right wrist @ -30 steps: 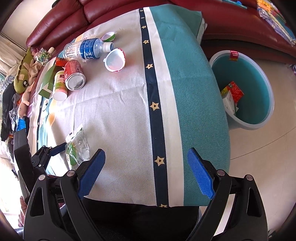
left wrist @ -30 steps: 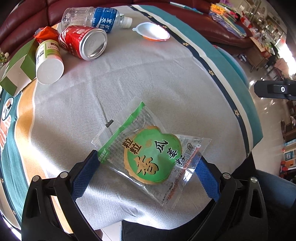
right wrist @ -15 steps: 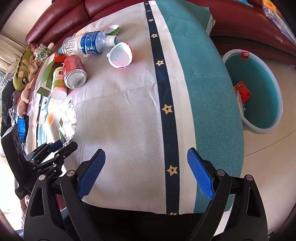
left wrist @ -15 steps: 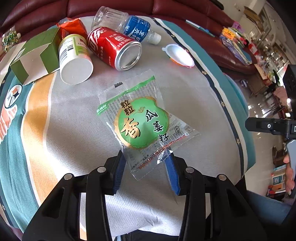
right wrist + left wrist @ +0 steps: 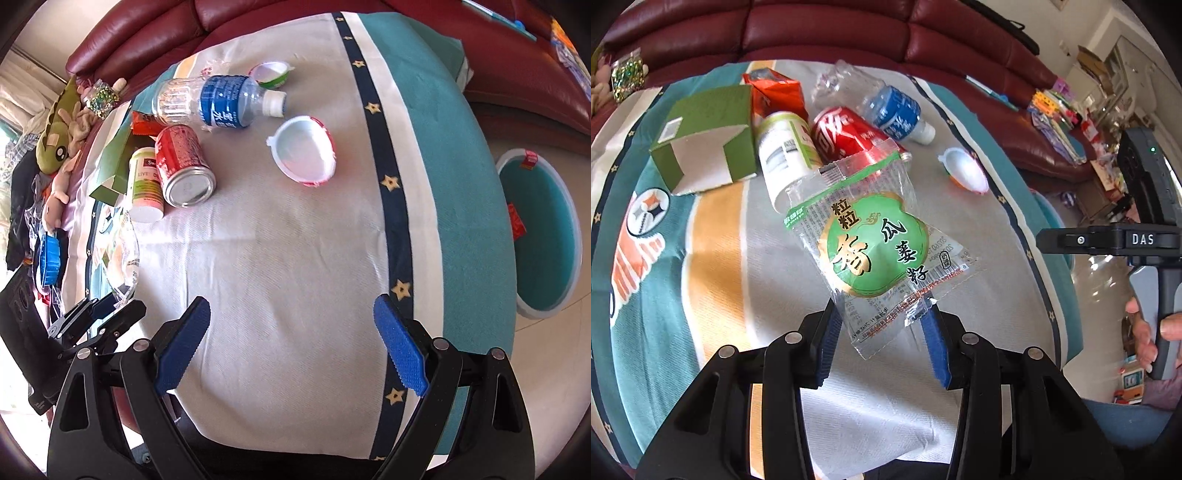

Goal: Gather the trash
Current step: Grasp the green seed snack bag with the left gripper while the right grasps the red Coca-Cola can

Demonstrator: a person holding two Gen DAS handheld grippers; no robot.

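left tool (image 5: 882, 332) | grips snack wrapper (image 5: 875, 243) (lifted off cloth) | right tool (image 5: 291, 347) agape

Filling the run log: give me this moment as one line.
left hand-held gripper: shut on clear green-labelled snack wrapper, lifted off table | right hand-held gripper: open, empty | teal round bin: right of table

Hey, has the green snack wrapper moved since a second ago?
Yes. The snack wrapper, pinched by the left gripper, has come up off the tablecloth and now overlaps the red can it lay well short of.
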